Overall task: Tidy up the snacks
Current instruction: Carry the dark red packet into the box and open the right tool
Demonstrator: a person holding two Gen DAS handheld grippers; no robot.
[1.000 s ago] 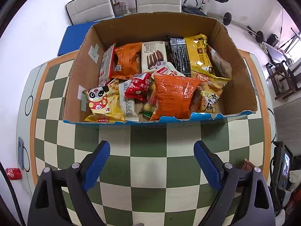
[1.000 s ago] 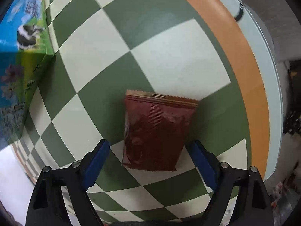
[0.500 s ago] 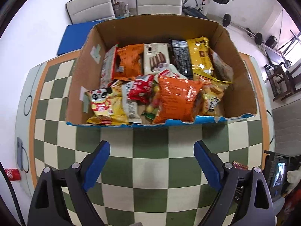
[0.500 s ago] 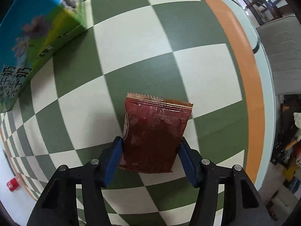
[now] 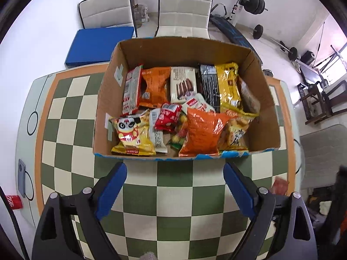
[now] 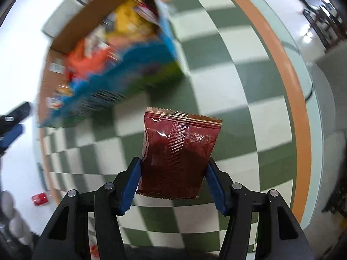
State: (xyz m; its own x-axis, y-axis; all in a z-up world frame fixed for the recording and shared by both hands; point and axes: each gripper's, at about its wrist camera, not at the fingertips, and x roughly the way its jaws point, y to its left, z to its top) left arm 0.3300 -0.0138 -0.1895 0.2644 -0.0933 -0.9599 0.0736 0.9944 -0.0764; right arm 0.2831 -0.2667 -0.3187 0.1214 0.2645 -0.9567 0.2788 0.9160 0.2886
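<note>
A cardboard box (image 5: 266,127) full of snack packets stands on the checkered table (image 5: 173,195). My left gripper (image 5: 174,186) is open and empty, in front of the box's near wall. My right gripper (image 6: 173,186) is shut on a dark red snack packet (image 6: 177,151) and holds it lifted above the table. The box (image 6: 108,49) shows blurred at the upper left in the right wrist view. The red packet (image 5: 280,185) also shows at the table's right edge in the left wrist view.
White chairs (image 5: 184,10) and a blue mat (image 5: 97,45) lie behind the table. Weights and a bench (image 5: 249,0) stand at the back right. A red can (image 5: 14,201) lies on the floor at the left. The table's orange border (image 6: 288,86) runs along the right.
My right gripper closed on the red packet and lifted it off the table, swinging toward the box. My left gripper drew back a little from the box and stayed open.
</note>
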